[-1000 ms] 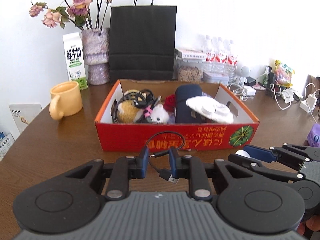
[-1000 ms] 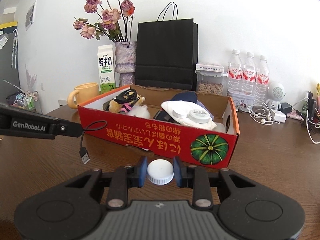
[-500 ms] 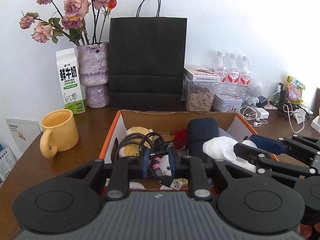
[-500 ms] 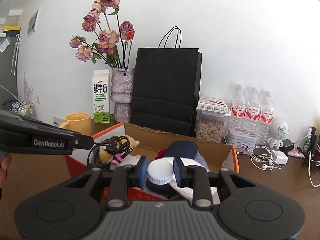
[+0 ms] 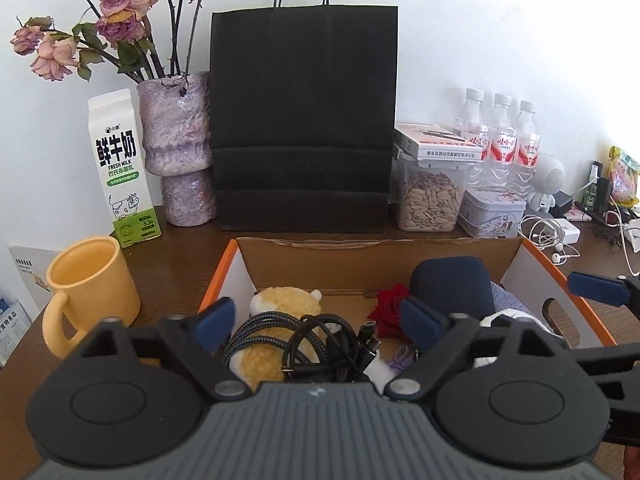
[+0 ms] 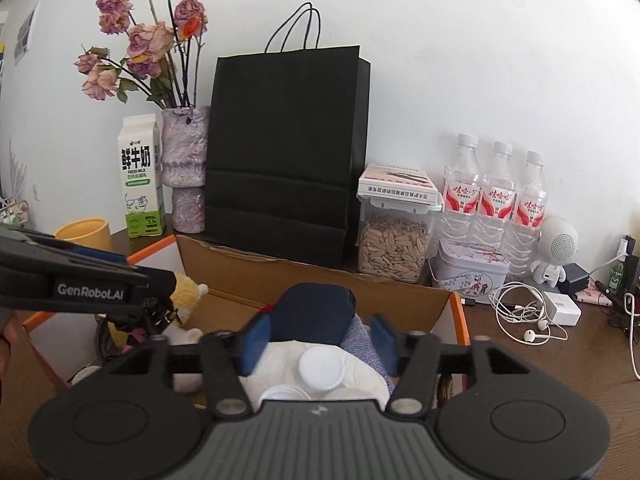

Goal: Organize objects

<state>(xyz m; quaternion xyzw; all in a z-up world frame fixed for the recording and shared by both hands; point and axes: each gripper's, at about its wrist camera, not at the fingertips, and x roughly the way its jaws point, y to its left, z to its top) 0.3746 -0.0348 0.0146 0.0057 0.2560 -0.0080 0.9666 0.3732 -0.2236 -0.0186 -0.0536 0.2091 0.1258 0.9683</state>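
Cables (image 5: 320, 344) half hidden below left gripper (image 5: 316, 322), white cap (image 6: 322, 369) below right gripper (image 6: 320, 344) (both just spread, empty).

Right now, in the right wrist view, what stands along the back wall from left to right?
Milk carton → vase of dried roses → black paper bag → seed container → three water bottles → small white robot figure.
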